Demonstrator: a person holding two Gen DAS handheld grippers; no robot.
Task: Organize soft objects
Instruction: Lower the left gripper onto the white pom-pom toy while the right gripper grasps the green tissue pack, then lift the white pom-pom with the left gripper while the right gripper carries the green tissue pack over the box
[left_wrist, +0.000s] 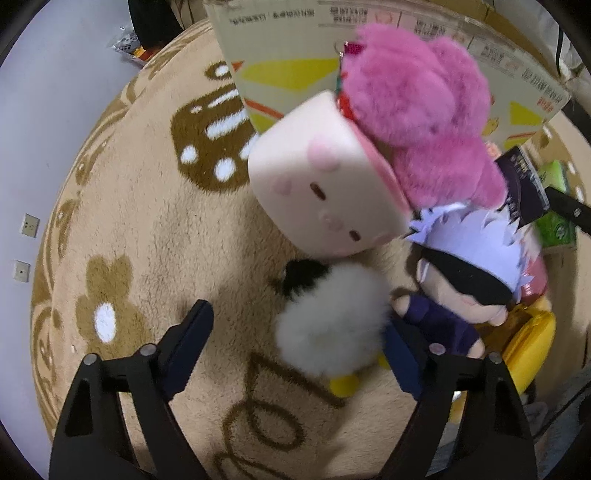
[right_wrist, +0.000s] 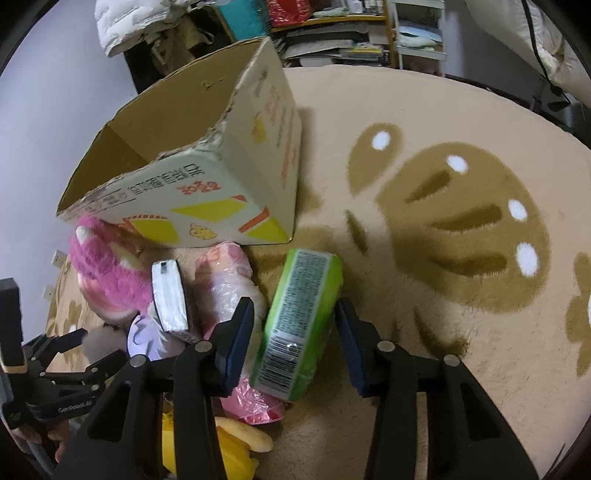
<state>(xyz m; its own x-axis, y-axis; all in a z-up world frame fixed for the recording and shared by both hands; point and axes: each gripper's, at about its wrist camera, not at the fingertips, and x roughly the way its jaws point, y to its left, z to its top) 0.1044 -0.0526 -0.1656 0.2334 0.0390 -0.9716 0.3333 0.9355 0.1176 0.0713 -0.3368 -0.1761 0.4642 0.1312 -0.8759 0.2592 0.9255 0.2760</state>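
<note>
Currently the left gripper (left_wrist: 295, 354) stands released over the rug (left_wrist: 147, 221): a white fluffy plush (left_wrist: 330, 325) lies between its fingers, against the inner face of the right-hand finger, while the left-hand finger (left_wrist: 188, 347) is well apart from it. A grasp from this offset may push the plush sideways instead of pinching it, and the finger on the far side sits just beside the dark-clothed doll (left_wrist: 454, 295), which could be caught along with it. The cream block plush (left_wrist: 314, 192) touches the white one beyond the fingertips and may be dragged. In the right wrist view, the right gripper (right_wrist: 295, 332) brackets a green wrapped pack (right_wrist: 299, 325); whether the pads actually press it cannot be determined. The pack stands tilted between the fingers, so it may rotate or slip on its glossy wrap. A pink bagged item (right_wrist: 225, 288) lies against the outer side of the left-hand finger and could snag. The open cardboard box (right_wrist: 184, 177) lies ahead of the fingertips.
</note>
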